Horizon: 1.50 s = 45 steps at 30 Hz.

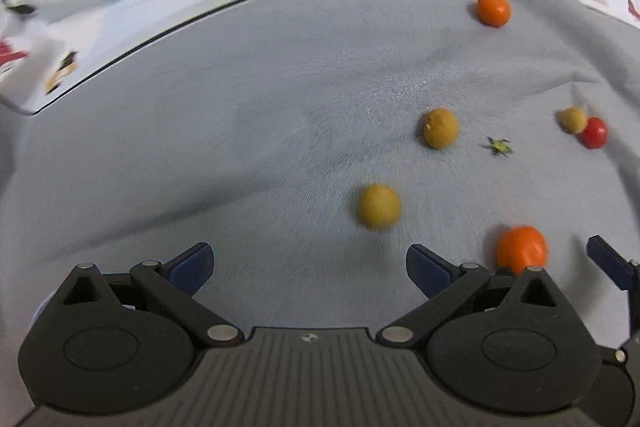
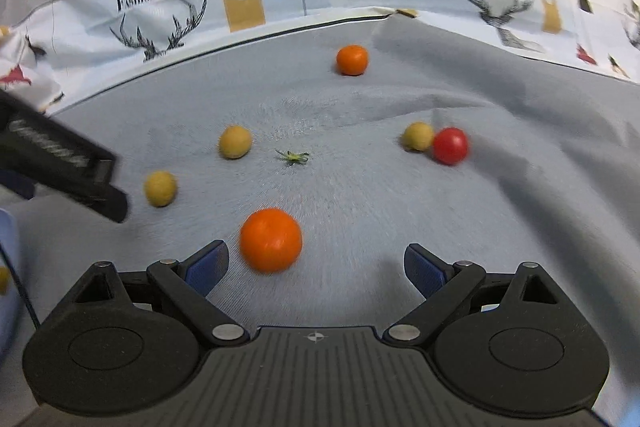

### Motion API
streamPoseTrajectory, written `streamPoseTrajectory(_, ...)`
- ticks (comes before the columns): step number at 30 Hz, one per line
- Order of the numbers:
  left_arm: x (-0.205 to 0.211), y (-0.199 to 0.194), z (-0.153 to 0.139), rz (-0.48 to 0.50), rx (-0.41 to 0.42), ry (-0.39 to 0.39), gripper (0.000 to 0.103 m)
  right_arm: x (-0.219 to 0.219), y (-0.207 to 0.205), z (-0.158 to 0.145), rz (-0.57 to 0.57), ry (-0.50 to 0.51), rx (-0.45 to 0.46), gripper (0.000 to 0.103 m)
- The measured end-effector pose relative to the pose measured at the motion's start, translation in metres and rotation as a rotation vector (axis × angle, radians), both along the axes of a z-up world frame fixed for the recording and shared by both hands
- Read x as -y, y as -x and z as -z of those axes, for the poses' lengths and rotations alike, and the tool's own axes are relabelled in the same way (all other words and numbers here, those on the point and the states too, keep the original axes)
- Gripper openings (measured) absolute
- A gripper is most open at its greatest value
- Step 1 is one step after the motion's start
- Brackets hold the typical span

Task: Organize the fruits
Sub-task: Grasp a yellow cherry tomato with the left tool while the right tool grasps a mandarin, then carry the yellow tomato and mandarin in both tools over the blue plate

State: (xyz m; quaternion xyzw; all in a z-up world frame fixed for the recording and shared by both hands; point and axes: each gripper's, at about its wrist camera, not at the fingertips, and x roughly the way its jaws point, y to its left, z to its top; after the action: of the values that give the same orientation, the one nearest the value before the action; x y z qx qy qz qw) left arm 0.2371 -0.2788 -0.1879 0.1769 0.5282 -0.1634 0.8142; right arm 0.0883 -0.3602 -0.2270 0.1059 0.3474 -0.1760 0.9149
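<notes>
On the wrinkled grey cloth [image 2: 520,187], the right gripper [image 2: 316,265] hung with jaws spread and empty, a round orange fruit [image 2: 271,239] near its left finger at eleven o'clock. The left gripper [image 1: 310,267] was likewise spread wide, a round yellow fruit [image 1: 379,205] at one o'clock.

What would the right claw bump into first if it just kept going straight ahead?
Probably the near orange: it lies just ahead of the open right claw, slightly left of its centre line. It may only graze the left finger; depth is hard to judge.
</notes>
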Motion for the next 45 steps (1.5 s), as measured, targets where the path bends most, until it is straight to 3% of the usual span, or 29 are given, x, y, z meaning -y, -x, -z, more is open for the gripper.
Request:
streamPoseTrajectory(3,0.009,-0.014,0.021,-0.004,-0.007,-0.014,0.103,0.001,-0.008,0.012,-0.01,0.033,0.006,0.099)
streamPoseTrajectory(5,0.006,-0.019,0.022,-0.023,-0.015,0.037,0.103,-0.003,-0.009,0.015,-0.024,0.081,0.013,0.102)
streamPoseTrajectory(12,0.008,-0.02,0.021,-0.014,-0.004,0.025,0.103,-0.005,-0.008,0.017,-0.009,0.088,0.027,0.102)
streamPoseTrajectory(14,0.012,-0.014,0.017,0.015,0.012,0.028,0.092,-0.005,-0.006,0.016,-0.018,0.076,0.033,0.095)
streamPoseTrajectory(15,0.013,-0.011,0.013,0.041,0.016,0.047,0.069,-0.007,-0.004,0.014,-0.032,0.07,0.046,0.087)
streamPoseTrajectory(16,0.015,-0.007,0.008,0.08,0.016,0.065,0.038,-0.009,-0.003,0.012,-0.065,0.068,0.068,0.055)
streamPoseTrajectory(17,0.019,-0.003,0.005,0.108,0.018,0.056,0.026,-0.012,-0.003,0.01,-0.102,0.075,0.08,0.038)
streamPoseTrajectory(22,0.019,0.013,-0.008,0.148,0.049,0.046,0.027,-0.013,-0.004,0.009,-0.109,0.076,0.092,0.038)
streamPoseTrajectory(32,-0.047,0.079,-0.07,0.091,0.029,0.073,0.027,0.004,0.022,-0.007,0.021,0.006,0.059,0.038)
streamPoseTrajectory(37,-0.091,0.121,-0.104,0.052,0.03,0.085,0.027,-0.006,0.057,-0.046,0.038,-0.063,0.125,0.038)
streamPoseTrajectory(45,-0.147,0.177,-0.158,0.017,0.068,0.126,0.027,-0.058,0.126,-0.115,-0.049,-0.144,0.212,0.038)
